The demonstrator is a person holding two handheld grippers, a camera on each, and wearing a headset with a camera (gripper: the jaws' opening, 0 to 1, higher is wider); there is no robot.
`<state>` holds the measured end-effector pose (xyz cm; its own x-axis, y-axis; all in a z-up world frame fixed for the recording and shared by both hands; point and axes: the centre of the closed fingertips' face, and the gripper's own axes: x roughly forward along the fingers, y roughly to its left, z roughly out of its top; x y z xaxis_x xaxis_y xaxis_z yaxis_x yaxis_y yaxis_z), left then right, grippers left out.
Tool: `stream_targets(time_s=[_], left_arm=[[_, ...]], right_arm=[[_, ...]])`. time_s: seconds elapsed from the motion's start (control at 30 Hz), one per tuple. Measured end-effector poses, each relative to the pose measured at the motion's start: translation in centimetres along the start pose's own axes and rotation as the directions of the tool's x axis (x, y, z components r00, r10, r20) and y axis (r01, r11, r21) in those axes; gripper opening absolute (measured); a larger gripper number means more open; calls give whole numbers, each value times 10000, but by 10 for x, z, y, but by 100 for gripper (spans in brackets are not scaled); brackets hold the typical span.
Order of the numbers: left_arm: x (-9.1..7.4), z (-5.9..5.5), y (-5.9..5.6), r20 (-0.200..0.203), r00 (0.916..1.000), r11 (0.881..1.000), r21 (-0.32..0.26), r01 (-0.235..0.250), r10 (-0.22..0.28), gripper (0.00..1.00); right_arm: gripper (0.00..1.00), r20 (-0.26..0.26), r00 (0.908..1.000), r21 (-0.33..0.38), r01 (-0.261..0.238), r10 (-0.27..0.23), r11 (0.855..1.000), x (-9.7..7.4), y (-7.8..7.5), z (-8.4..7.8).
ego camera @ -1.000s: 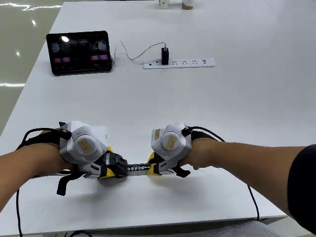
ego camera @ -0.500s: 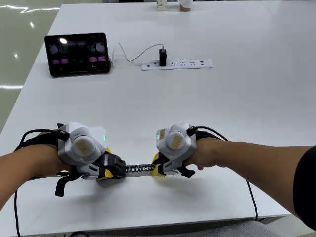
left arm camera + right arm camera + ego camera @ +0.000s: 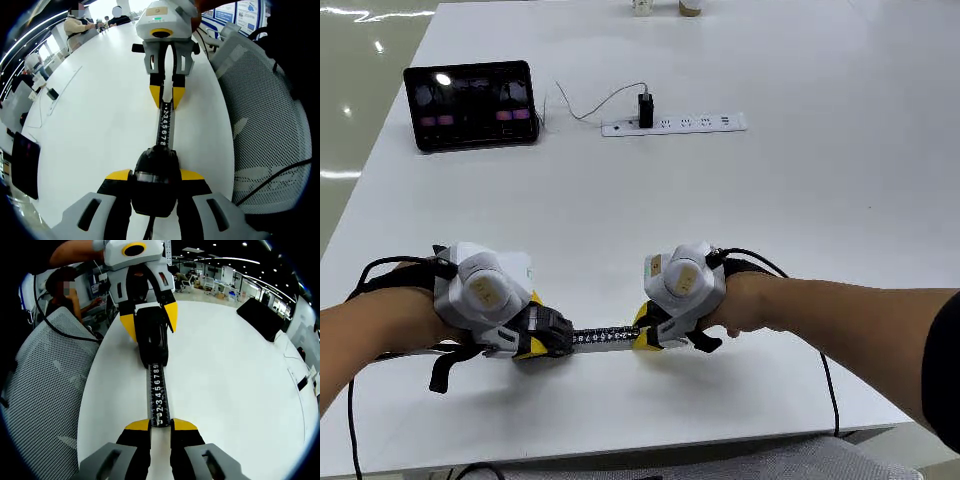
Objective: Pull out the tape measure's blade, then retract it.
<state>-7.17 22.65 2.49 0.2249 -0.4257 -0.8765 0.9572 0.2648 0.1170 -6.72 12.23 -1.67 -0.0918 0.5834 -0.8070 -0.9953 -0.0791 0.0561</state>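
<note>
Lower left of the head view: left gripper (image 3: 533,340) is clamping the tape measure's black case (image 3: 552,331), fingers (image 3: 119,176) pressing in on both its sides, low over the white worktop (image 3: 740,220); can't tell if it's touching. Centre: a short run of blade (image 3: 605,336) is showing between the two grippers, numerals reading up to about 9 in the right gripper view. Right of that: right gripper (image 3: 645,338) is pinching the blade's free end between its yellow-tipped fingers (image 3: 186,425). My read: pull-out is underway with little drawn; most of the extension and the whole retract are remaining.
</note>
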Motion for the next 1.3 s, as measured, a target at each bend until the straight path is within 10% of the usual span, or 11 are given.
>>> stream_targets(time_s=[1.3], left_arm=[[-1,2,-1,97,9999,10000,16,-64,63,29]], right_arm=[[11,-202,9998,124,50,-47,9999,-20,0,-26]])
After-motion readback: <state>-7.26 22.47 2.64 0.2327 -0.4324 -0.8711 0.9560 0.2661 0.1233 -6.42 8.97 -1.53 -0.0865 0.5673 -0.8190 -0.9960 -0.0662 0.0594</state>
